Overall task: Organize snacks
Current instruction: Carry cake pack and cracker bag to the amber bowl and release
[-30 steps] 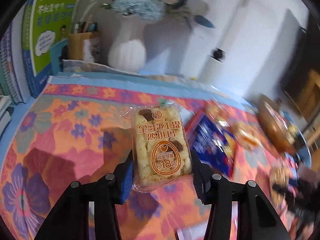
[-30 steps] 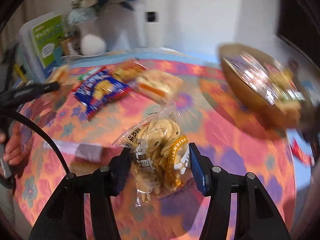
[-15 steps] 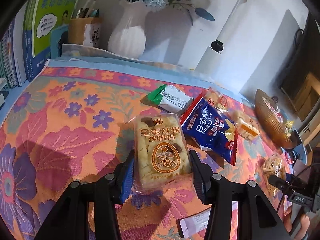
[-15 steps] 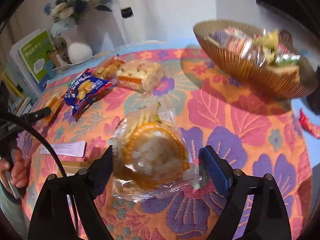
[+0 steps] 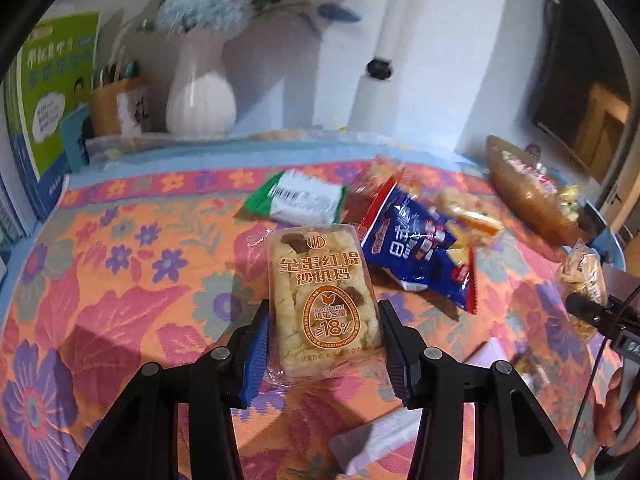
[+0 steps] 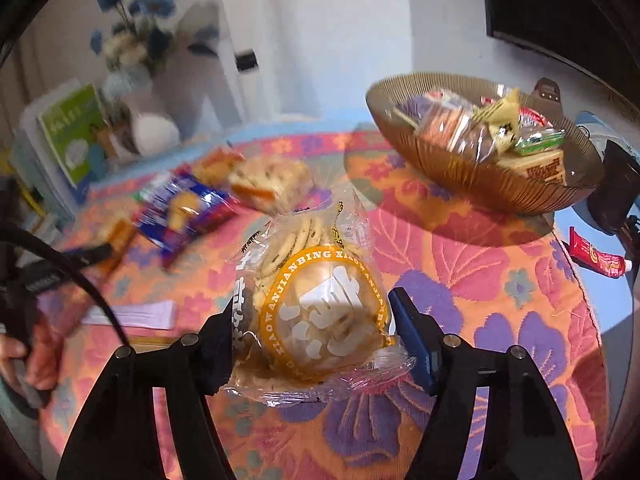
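Note:
My left gripper (image 5: pixel 323 330) is shut on a yellow sachima cake pack (image 5: pixel 322 296) and holds it above the flowered tablecloth. My right gripper (image 6: pixel 316 322) is shut on a clear bag of small biscuits (image 6: pixel 316 312) with an orange ring label. The brown ribbed bowl (image 6: pixel 452 164) at the far right holds several wrapped snacks; it also shows in the left wrist view (image 5: pixel 528 196). On the cloth lie a blue snack bag (image 5: pixel 416 256), a green-and-white pack (image 5: pixel 296 200) and a pale cake pack (image 6: pixel 272 180).
A white vase (image 5: pixel 200 100) with flowers, a pen cup (image 5: pixel 116 108) and green books (image 5: pixel 52 92) stand at the table's back left. A red tube (image 6: pixel 596 258) lies at the right edge. White paper slips (image 6: pixel 132 314) lie near the front.
The right gripper's fingers have closed in on the biscuit bag and it has moved toward the bowl. The left gripper has lifted and tilted a little with the cake pack.

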`<state>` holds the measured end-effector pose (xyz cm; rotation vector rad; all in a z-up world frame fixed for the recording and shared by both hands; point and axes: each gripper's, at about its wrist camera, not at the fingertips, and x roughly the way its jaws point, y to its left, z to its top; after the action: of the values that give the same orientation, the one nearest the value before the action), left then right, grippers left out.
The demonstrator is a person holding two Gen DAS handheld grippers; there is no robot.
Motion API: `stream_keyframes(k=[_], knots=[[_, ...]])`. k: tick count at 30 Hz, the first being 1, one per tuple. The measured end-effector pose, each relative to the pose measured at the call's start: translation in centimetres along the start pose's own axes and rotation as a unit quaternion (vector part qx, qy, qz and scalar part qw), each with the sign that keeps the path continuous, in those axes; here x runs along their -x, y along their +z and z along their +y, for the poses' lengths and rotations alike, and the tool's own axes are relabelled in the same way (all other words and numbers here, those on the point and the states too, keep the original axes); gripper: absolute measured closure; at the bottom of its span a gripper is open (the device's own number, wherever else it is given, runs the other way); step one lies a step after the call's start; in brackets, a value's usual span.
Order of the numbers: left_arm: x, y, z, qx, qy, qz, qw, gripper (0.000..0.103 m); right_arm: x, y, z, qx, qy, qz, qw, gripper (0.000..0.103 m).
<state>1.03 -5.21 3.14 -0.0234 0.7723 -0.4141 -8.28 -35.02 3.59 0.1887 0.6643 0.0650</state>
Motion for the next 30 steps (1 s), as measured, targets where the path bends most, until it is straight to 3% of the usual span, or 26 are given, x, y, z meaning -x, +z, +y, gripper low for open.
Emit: stream_keyframes(k=[3, 7, 12, 18, 21, 23, 26, 30], knots=[[2.3, 1.7, -1.6, -0.009, -0.02, -0.029, 0.9993, 0.055, 2.5, 0.4, -0.5, -0.021, 0.018, -0.02, 0.999, 0.035], [3.4, 5.3, -6.8, -0.073, -0.037, -0.052, 0.9953, 0.055, 6.0, 3.1, -2.0, -0.048, 0.01, -0.064, 0.997, 0.035], [1.8, 10.8, -14.0, -0.076, -0.137, -0.048, 0.9865, 0.055, 8.5, 7.9, -4.5, -0.074, -0.081, -0.116, 0.987, 0.035], [-2.6, 15.1, -22.4, -0.106, -0.175, -0.039, 0.9781, 0.055, 8.8, 13.0, -9.7, -0.158, -0.171, -0.142, 0.962, 0.034], [-5.9, 16.8, -25.5, -0.124, -0.176, -0.025, 0.9762, 0.055, 7.5, 14.7, -12.1, -0.187, -0.193, -0.144, 0.953, 0.034], [-7.3, 17.4, -26.5, -0.129, -0.185, -0.012, 0.9741, 0.052, 6.2, 15.6, -13.2, -0.191, -0.201, -0.138, 0.951, 0.032], [-8.2, 17.8, -26.6, -0.124, -0.177, -0.01, 0.9764, 0.026, 4.4, 16.5, -14.5, -0.174, -0.201, -0.117, 0.957, 0.026], [-6.3, 17.3, -24.3, -0.121, -0.182, -0.026, 0.9754, 0.026, 4.4, 15.2, -14.1, -0.16, -0.174, -0.111, 0.965, 0.026]])
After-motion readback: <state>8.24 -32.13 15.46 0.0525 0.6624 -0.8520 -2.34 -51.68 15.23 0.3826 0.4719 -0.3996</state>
